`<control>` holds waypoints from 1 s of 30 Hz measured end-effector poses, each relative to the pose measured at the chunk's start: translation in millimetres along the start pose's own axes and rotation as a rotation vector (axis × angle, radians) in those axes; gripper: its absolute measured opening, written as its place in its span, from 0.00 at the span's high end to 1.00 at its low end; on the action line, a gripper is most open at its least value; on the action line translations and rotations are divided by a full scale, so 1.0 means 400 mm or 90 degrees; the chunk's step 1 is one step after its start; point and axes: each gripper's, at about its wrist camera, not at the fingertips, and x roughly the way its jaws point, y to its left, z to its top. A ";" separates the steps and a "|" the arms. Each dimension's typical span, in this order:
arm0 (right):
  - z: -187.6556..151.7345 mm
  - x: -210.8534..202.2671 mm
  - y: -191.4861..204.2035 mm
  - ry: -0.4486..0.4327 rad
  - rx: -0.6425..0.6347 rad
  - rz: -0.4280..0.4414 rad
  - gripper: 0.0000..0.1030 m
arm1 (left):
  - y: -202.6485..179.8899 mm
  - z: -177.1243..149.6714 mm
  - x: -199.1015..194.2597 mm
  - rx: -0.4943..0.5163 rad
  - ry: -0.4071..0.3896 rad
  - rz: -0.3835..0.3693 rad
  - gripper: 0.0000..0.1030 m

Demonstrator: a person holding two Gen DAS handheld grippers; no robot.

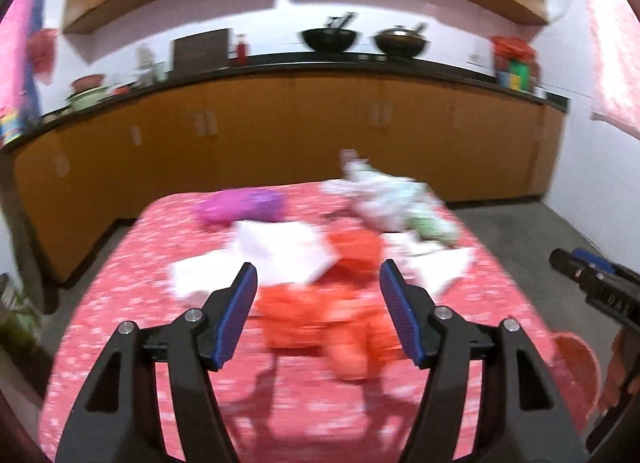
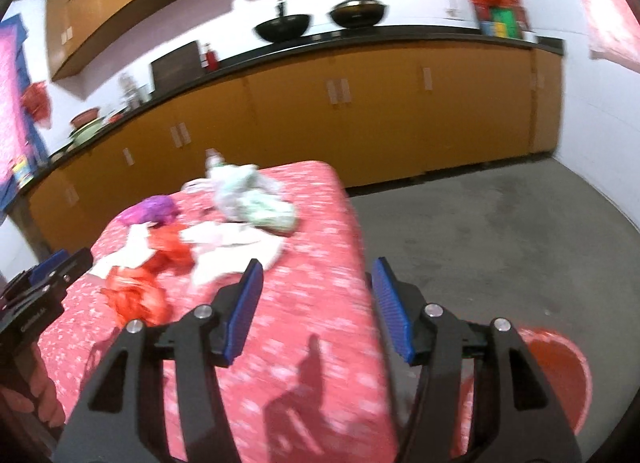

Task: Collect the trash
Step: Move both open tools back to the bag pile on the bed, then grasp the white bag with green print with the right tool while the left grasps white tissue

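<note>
A table under a pink patterned cloth [image 1: 120, 343] [image 2: 320, 363] carries the trash. Crumpled orange-red plastic [image 1: 320, 319] [image 2: 136, 295] lies nearest, with white paper sheets [image 1: 276, 251] [image 2: 224, 259] behind it. Farther back are a purple bag [image 1: 240, 205] [image 2: 150, 209] and a white-green crumpled bag [image 1: 396, 203] [image 2: 252, 199]. My left gripper [image 1: 318, 271] hovers open above the orange plastic, nothing between its pads. My right gripper [image 2: 318, 265] stands open over the table's right edge, also empty. Each gripper shows at the edge of the other's view, the right one [image 1: 592, 283] and the left one [image 2: 44, 275].
A red bucket [image 2: 560, 367] [image 1: 576, 359] stands on the grey floor by the table's right side. Orange cabinets [image 1: 320, 135] under a dark counter with two black woks [image 1: 330, 39] run along the back wall. A hand [image 2: 40, 395] shows at lower left.
</note>
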 end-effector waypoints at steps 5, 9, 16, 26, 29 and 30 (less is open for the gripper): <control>0.060 0.104 0.103 0.014 -0.032 0.016 0.45 | 0.151 -0.009 0.022 -0.062 0.020 0.044 0.38; 0.122 0.206 0.138 0.033 -0.062 0.017 0.45 | 0.222 -0.018 0.040 -0.091 0.032 0.062 0.38; 0.181 0.388 0.166 0.088 -0.088 0.017 0.42 | 0.281 -0.015 0.069 -0.100 0.031 0.069 0.38; 0.185 0.495 0.190 0.140 -0.111 0.066 0.49 | 0.312 -0.004 0.102 -0.115 0.058 0.035 0.38; 0.177 0.486 0.210 0.138 -0.125 0.074 0.67 | 0.310 -0.003 0.112 -0.109 0.067 0.037 0.38; 0.176 0.482 0.214 0.135 -0.130 0.074 0.69 | 0.310 -0.001 0.116 -0.105 0.072 0.036 0.38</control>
